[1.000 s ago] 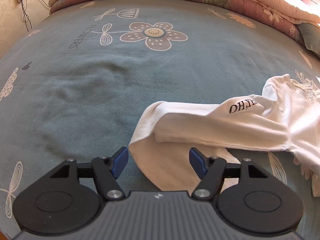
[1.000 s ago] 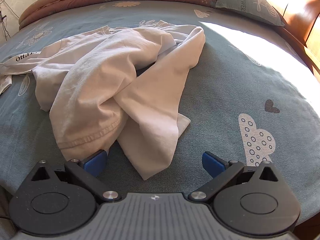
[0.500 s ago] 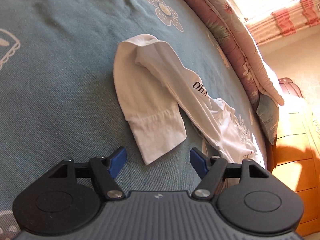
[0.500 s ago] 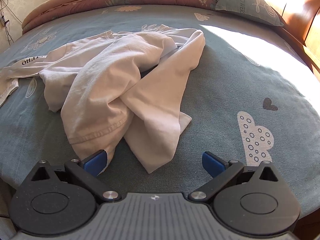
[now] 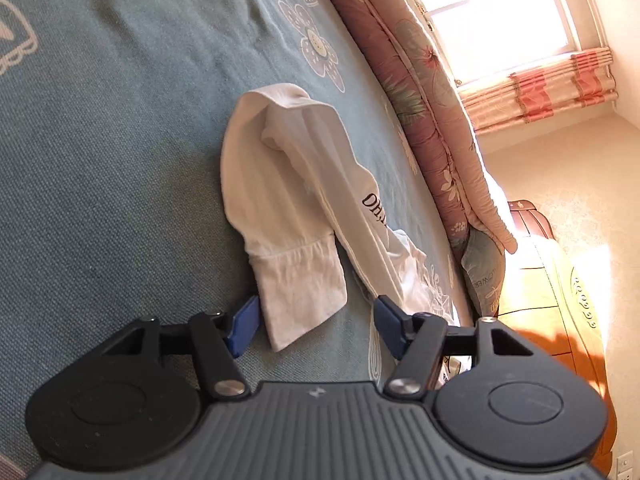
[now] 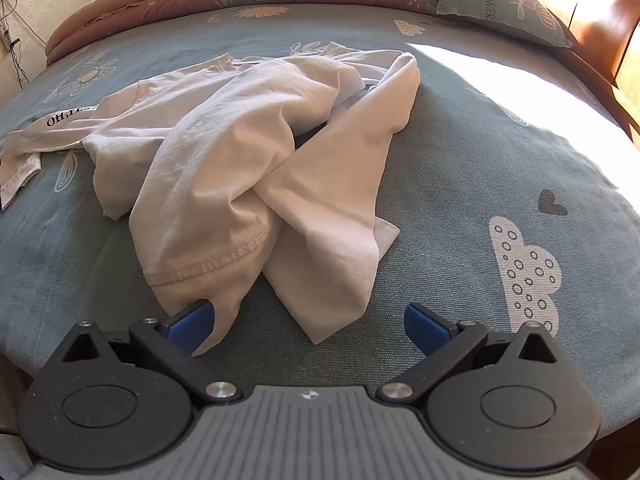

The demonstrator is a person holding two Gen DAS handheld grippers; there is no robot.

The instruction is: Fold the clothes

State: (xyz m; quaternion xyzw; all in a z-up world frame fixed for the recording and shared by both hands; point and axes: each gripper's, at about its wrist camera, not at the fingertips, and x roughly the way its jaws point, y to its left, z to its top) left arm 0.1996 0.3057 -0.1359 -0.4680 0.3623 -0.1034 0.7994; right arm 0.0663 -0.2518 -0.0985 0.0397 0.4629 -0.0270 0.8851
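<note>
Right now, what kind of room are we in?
Most likely a bedroom. A white garment lies crumpled on a bed with a teal flower-print sheet, a rolled pink floral quilt and a pillow sit at its far edge, and a curtained window lets sun in.

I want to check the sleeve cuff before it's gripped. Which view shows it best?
The left wrist view: the cuff lies large and sharp between the open left gripper's jaws. The right wrist view shows it only small at the left edge.
</note>
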